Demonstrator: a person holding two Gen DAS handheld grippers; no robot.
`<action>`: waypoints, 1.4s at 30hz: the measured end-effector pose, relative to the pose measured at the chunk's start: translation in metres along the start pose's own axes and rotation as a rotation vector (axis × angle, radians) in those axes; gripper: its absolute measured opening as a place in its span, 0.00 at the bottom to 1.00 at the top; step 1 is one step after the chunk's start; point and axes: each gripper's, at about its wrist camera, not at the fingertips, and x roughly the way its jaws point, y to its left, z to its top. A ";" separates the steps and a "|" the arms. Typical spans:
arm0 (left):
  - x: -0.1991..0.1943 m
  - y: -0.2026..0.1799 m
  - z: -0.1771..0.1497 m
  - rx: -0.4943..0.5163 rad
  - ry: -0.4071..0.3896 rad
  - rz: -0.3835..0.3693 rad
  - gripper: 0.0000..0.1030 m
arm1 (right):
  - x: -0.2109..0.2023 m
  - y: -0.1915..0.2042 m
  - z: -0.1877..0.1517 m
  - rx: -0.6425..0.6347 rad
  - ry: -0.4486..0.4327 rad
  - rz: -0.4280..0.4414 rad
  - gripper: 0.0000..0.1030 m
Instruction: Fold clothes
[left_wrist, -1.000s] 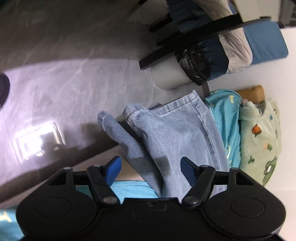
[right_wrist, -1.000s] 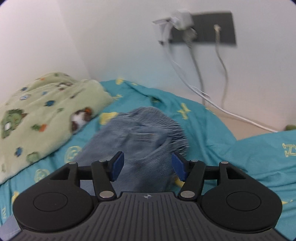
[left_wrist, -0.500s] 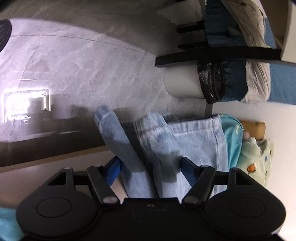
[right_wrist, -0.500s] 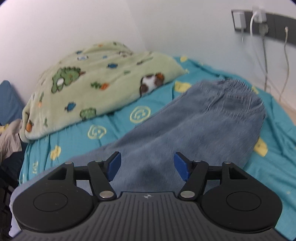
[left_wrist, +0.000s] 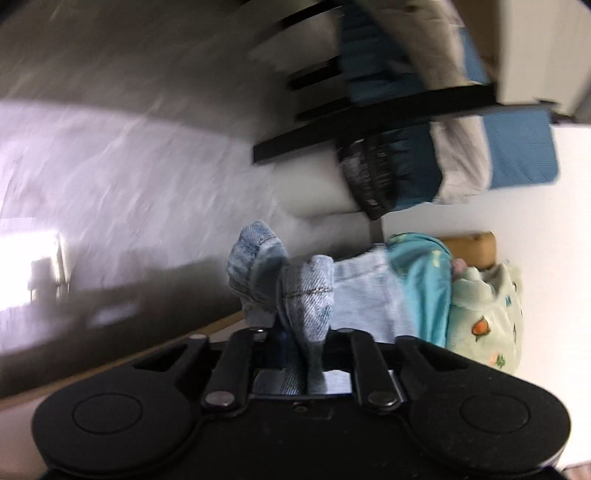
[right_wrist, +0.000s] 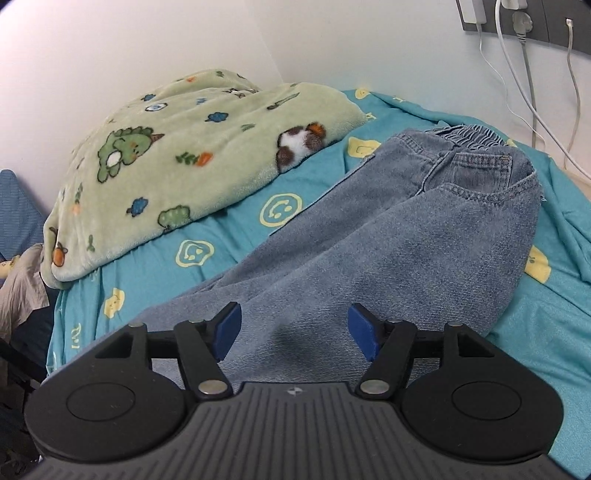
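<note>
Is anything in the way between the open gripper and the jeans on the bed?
No. The right gripper is open right above the jeans, with nothing visible between them. The green blanket lies off to the side on the blue sheet.

black ribbed tool (right_wrist: 293, 328) with blue pads (right_wrist: 364, 330).

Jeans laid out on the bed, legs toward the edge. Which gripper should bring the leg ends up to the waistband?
Left. The left gripper is already shut on the jeans at the leg ends, so it can probably carry them over. The right gripper is open over mid-leg, holding nothing.
</note>
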 end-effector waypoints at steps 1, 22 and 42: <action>-0.005 -0.010 -0.002 0.051 -0.021 -0.004 0.09 | -0.001 0.000 0.000 0.001 0.000 0.004 0.65; -0.114 -0.216 -0.174 0.764 -0.079 -0.257 0.05 | 0.005 0.018 0.003 -0.144 0.124 0.160 0.71; -0.066 -0.231 -0.388 0.972 0.191 -0.277 0.04 | 0.011 -0.016 0.016 0.020 0.205 0.301 0.71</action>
